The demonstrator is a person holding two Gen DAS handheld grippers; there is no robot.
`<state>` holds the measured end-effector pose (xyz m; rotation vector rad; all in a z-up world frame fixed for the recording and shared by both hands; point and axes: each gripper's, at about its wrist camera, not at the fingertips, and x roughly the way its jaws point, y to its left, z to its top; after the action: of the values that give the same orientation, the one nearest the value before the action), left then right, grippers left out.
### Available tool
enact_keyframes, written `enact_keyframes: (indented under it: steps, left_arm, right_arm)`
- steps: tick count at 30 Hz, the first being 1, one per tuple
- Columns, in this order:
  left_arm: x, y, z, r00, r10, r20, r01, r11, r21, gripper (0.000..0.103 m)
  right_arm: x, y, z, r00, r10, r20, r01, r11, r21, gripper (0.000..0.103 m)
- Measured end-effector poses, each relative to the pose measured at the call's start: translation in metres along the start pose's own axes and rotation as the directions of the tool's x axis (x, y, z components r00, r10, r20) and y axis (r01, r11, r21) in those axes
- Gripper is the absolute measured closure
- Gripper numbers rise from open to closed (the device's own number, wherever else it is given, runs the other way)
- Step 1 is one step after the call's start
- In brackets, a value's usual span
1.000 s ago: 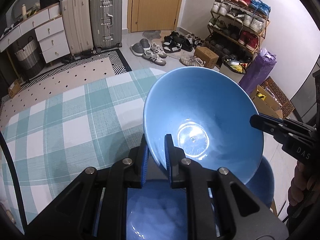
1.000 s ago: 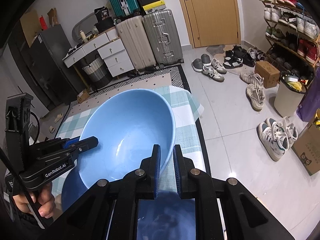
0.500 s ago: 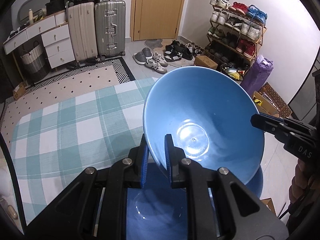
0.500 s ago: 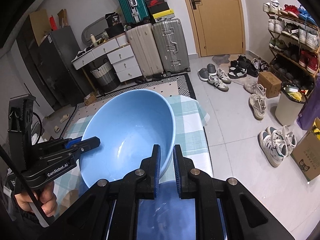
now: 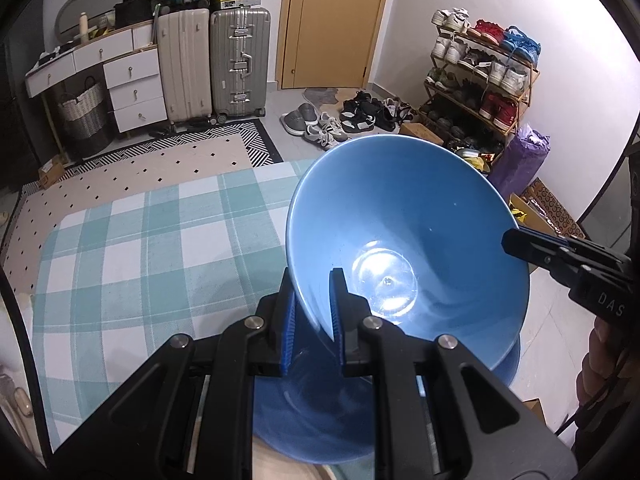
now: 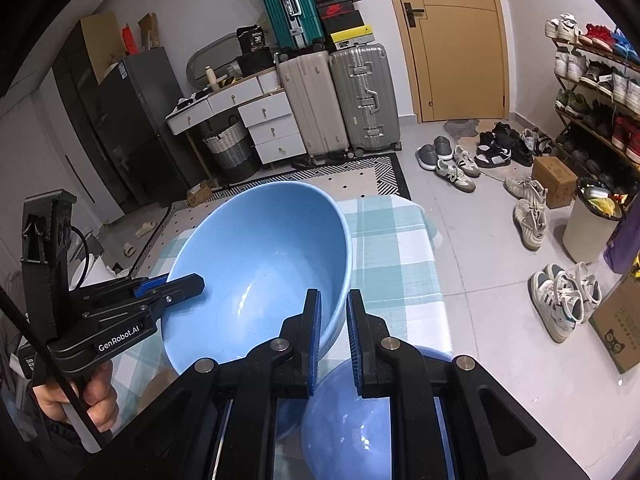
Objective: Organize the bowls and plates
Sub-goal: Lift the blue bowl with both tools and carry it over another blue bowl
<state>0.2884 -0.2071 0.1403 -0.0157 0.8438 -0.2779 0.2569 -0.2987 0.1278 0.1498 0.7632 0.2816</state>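
I hold one light blue bowl [image 5: 404, 240] tilted in the air between my two tongs: my left gripper [image 5: 312, 304] is clamped on its near rim, my right gripper [image 6: 334, 312] on the opposite rim. A second blue bowl [image 6: 360, 420] sits right below it (partly hidden), over the one checked tablecloth [image 5: 132, 248].

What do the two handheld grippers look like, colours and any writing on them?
Both are matte black plastic with silver bolts and blue finger pads. The left gripper carries white "GenRobot.AI" lettering and a thin black cable; the right gripper shows white "DAS" letters. No sleeve is clearly visible.
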Motion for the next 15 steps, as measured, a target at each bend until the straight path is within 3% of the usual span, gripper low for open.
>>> enact_keyframes:
  steps: [15]
  left_arm:
    - [-0.032, 0.012, -0.039, 1.0, 0.02, -0.002, -0.02, 1.0, 0.004, 0.09]
  right_arm:
    - [-0.006, 0.029, -0.029, 0.999, 0.033, -0.02, -0.033, 0.999, -0.011, 0.09]
